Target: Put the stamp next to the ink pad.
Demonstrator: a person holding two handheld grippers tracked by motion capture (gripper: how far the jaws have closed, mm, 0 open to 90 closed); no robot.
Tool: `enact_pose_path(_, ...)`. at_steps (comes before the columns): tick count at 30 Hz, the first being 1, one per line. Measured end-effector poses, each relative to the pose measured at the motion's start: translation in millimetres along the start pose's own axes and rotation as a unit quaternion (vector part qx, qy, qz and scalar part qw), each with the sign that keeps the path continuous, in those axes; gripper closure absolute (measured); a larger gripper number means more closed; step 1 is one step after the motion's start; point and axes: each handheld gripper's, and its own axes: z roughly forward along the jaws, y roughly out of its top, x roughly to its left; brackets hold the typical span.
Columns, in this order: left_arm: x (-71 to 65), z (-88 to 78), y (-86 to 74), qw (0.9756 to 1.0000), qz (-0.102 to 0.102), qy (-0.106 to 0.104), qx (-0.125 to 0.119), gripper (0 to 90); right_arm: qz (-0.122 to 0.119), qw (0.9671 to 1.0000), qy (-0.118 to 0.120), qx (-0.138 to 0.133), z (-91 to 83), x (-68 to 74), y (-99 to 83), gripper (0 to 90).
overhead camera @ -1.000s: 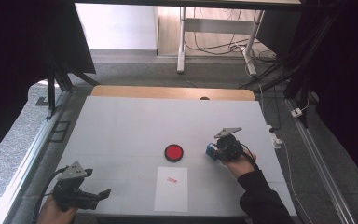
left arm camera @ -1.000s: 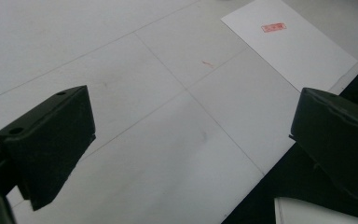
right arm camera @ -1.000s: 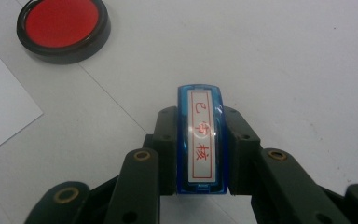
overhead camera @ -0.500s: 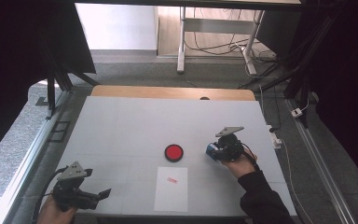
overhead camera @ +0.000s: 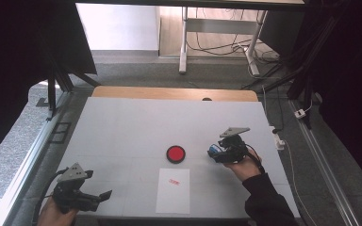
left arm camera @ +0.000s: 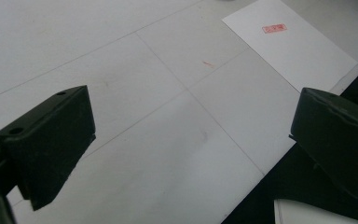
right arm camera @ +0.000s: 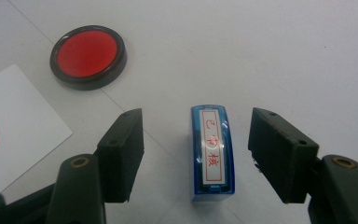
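The one container here is a round black-rimmed ink pad [right arm camera: 88, 56], uncovered, its dish holding a flat red ink surface; it sits on the white table [overhead camera: 132, 127], well apart from my right gripper [right arm camera: 196, 156]. My right jaws have just been opening and now stand apart, with the small blue rectangular stamp [right arm camera: 212, 154] lying on the table between them, a gap showing on each side so neither pad presses it. Its label carries red characters inside a red frame. One white sheet of paper [overhead camera: 173, 190] lies near the ink pad and bears one red stamped mark [overhead camera: 173, 181]. My left gripper [left arm camera: 191, 154] holds its jaws wide apart over bare table. I count one stamp, one ink pad, one sheet, two grippers.
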Motion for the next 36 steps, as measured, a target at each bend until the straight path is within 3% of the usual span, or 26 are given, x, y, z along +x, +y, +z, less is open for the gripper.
enact_pose_path(8, 0.5, 0.2, 0.2, 1.0000, -0.002, 0.000, -0.001, 0.0, 0.007, 0.9999, 0.013, -0.008, -5.6, 4.5, 1.4, 27.2)
enact_pose_path(26, 0.4, 0.1, 0.2, 1.0000, -0.001, -0.001, -0.001, 0.0, 0.022, 0.9994, 0.004, -0.026, -22.6, 22.8, 2.3, 2.3)
enact_pose_path(36, 1.1, -0.2, 0.2, 1.0000, -0.003, -0.003, -0.002, 0.0, 0.022, 0.9989, 0.011, -0.040, -36.8, 28.8, -3.7, 1.3)
